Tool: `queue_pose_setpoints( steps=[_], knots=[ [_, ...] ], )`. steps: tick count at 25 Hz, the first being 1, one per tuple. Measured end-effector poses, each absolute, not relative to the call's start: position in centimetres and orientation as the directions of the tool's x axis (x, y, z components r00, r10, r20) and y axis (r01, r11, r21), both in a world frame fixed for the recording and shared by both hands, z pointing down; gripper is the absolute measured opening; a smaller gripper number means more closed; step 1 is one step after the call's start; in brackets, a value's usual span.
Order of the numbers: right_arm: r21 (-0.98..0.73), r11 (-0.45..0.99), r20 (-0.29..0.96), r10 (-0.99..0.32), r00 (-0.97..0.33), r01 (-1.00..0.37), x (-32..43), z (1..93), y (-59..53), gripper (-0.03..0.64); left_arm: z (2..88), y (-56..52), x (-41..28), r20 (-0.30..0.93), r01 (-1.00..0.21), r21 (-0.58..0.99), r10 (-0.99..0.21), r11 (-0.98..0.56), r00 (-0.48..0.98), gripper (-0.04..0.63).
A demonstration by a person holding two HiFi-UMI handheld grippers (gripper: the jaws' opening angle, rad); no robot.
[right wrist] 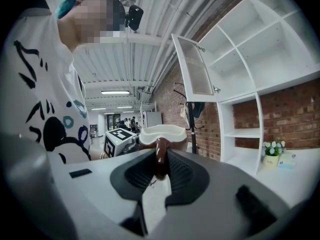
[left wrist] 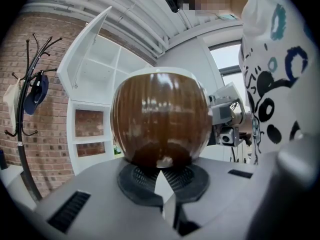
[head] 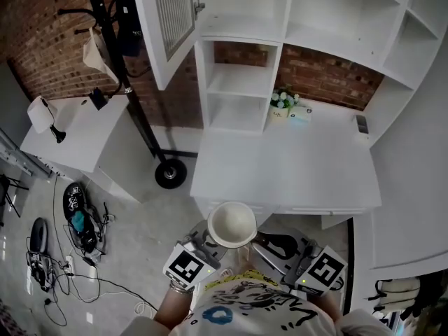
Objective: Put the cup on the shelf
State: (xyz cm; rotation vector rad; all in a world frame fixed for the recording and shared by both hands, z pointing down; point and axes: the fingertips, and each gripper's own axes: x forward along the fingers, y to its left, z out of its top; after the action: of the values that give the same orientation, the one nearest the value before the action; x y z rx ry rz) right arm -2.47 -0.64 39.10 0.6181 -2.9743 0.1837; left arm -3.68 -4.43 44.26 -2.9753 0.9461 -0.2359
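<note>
Item: cup [head: 232, 222], brown outside, white inside, held upright in front of the tabletop [head: 301, 166], well short of the shelf [head: 238, 82]. Right hand-held gripper [right wrist: 159, 166] clamped on the handle. Left hand-held gripper [left wrist: 161, 171] has its jaws drawn together, tips propping the rounded body. Handling: carry level, clear the open cabinet door [head: 168, 26], seat flat before releasing

1. A glossy brown cup [left wrist: 160, 119] with a white rim is filling the centre of the frame, its base touching the tips of the left gripper [left wrist: 161, 176].
2. The jaws are lying drawn together beneath it.
3. The right gripper [left wrist: 220, 115] is showing just right of the cup, before a person's patterned white shirt [left wrist: 272, 79].
4. At left, a dark cap [left wrist: 38, 91] is hanging on a coat stand [left wrist: 20, 119] against a brick wall [left wrist: 47, 154], beside white shelving [left wrist: 90, 129].
</note>
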Motion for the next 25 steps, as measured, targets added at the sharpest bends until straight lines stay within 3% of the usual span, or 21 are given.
queue_pose_setpoints(
  steps=[25],
  knots=[
    [-0.078, 0.957, 0.080, -0.273, -0.959, -0.279, -1.0, 37.9, -17.4, 0.064, 42.8, -21.1, -2.8, 0.150, -0.674, -0.084, -0.678, -0.734, 0.719, 0.015]
  ],
)
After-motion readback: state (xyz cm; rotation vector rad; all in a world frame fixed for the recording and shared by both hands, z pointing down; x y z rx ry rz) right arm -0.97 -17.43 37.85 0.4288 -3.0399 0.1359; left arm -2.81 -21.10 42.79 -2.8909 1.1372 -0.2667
